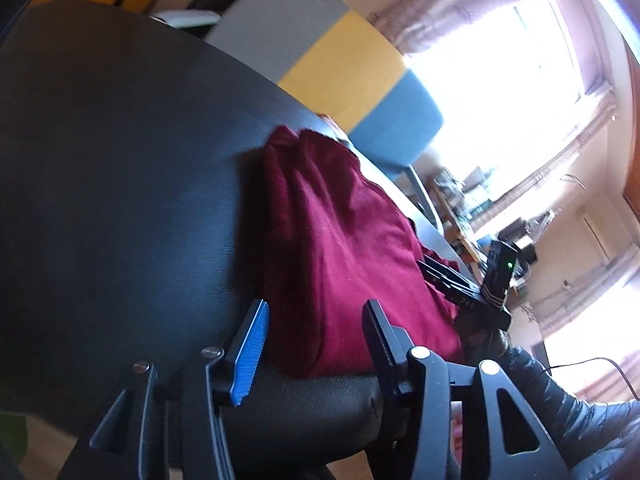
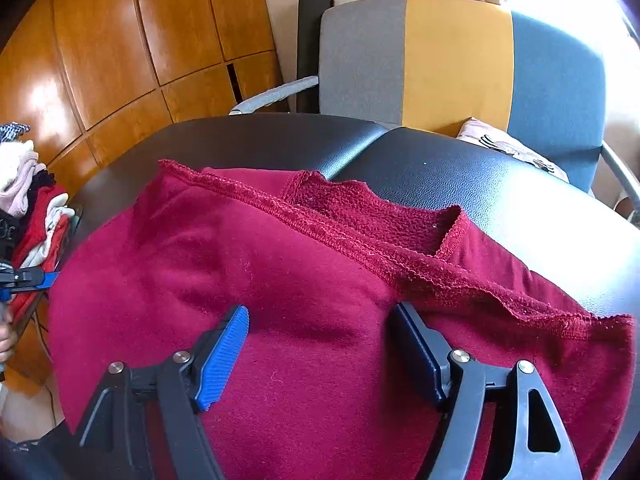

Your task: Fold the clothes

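A dark red fleece garment (image 2: 304,312) lies folded on a black leather surface (image 2: 460,168); its stitched hem and inside-out collar part face the far side. In the left wrist view the garment (image 1: 344,248) is a lumpy bundle near the surface's edge. My right gripper (image 2: 320,316) is open, held just above the middle of the garment. My left gripper (image 1: 316,312) is open at the garment's near end, holding nothing. The right gripper also shows in the left wrist view (image 1: 452,280), and the left gripper's blue tip in the right wrist view (image 2: 44,278).
A grey, yellow and blue chair (image 2: 460,60) stands behind the surface with a pale cloth (image 2: 508,148) on its seat. A pile of mixed clothes (image 2: 32,200) sits at the left. Wooden panelling (image 2: 120,48) is behind. A bright window (image 1: 500,88) shows at right.
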The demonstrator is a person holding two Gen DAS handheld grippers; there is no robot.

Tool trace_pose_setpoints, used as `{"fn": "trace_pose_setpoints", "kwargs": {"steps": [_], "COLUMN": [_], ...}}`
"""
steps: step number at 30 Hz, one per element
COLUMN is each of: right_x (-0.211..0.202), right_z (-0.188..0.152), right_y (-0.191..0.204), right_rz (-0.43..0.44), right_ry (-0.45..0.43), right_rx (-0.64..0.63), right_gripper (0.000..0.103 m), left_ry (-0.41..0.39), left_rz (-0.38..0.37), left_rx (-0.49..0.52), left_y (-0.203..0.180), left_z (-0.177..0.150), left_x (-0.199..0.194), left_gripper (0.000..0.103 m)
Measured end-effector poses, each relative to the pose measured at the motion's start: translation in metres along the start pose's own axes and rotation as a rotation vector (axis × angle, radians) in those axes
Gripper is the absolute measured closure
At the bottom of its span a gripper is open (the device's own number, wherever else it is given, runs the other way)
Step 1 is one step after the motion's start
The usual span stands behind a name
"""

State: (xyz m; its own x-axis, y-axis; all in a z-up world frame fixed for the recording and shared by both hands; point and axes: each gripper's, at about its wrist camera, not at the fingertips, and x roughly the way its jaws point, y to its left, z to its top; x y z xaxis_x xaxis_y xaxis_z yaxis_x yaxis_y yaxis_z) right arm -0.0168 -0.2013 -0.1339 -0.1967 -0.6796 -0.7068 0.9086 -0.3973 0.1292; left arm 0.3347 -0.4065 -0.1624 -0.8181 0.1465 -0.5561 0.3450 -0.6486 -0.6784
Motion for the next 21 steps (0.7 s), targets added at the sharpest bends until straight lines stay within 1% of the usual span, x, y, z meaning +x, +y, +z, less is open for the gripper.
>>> {"fn": "trace_pose_setpoints", "kwargs": {"steps": [1, 3, 4, 5, 6, 7, 8, 9, 11, 13, 14, 15, 18, 20, 21], "right_x": [0.001, 0.001, 0.001, 0.002, 0.002, 0.002, 0.002, 0.002, 0.002, 0.002, 0.003, 0.003, 0.003, 0.003, 0.003], "right_z": [0.001, 0.001, 0.001, 0.001, 0.001, 0.001, 0.001, 0.001, 0.001, 0.001, 0.001, 0.001, 0.001, 0.001, 0.001], "right_y": [0.0, -0.001, -0.001, -0.001, -0.001, -0.001, -0.001, 0.0, 0.001, 0.0, 0.0, 0.0, 0.0, 0.0, 0.0], "right_rz": [0.002, 0.005, 0.005, 0.006, 0.005, 0.005, 0.003, 0.002, 0.0, 0.006, 0.01, 0.014, 0.017, 0.016, 0.015], "right_ry": [0.001, 0.002, 0.003, 0.003, 0.003, 0.004, 0.004, 0.004, 0.004, 0.004, 0.004, 0.004, 0.004, 0.004, 0.004], "right_rx": [0.0, 0.002, 0.002, 0.002, 0.001, 0.001, 0.0, -0.002, -0.006, -0.009, -0.01, -0.011, -0.014, -0.015, -0.016], "right_gripper": [0.026, 0.025, 0.025, 0.025, 0.025, 0.024, 0.024, 0.024, 0.024, 0.022, 0.021, 0.021, 0.02, 0.02, 0.02], "left_ry": [0.014, 0.041, 0.053, 0.071, 0.078, 0.086, 0.094, 0.102, 0.133, 0.183, 0.188, 0.191, 0.169, 0.165, 0.145], "left_rz": [-0.012, -0.036, -0.047, -0.071, -0.074, -0.077, -0.081, -0.085, -0.04, 0.014, 0.017, 0.019, 0.022, 0.026, 0.021], "left_rx": [0.005, 0.023, 0.031, 0.044, 0.061, 0.077, 0.093, 0.107, 0.153, 0.173, 0.165, 0.157, 0.121, 0.095, 0.076], "left_y": [-0.007, -0.01, -0.012, -0.014, -0.017, -0.019, -0.022, -0.023, -0.024, -0.019, -0.015, -0.011, -0.011, -0.013, -0.014], "left_z": [0.002, 0.005, 0.006, 0.007, 0.006, 0.005, 0.004, 0.001, -0.007, -0.02, -0.025, -0.029, -0.03, -0.028, -0.023], "left_x": [0.017, 0.025, 0.028, 0.031, 0.03, 0.029, 0.028, 0.022, 0.017, 0.019, 0.021, 0.023, 0.025, 0.024, 0.021], "left_gripper": [0.054, 0.056, 0.062, 0.074, 0.079, 0.091, 0.093, 0.094, 0.095, 0.095, 0.095, 0.095, 0.095, 0.092, 0.091]}}
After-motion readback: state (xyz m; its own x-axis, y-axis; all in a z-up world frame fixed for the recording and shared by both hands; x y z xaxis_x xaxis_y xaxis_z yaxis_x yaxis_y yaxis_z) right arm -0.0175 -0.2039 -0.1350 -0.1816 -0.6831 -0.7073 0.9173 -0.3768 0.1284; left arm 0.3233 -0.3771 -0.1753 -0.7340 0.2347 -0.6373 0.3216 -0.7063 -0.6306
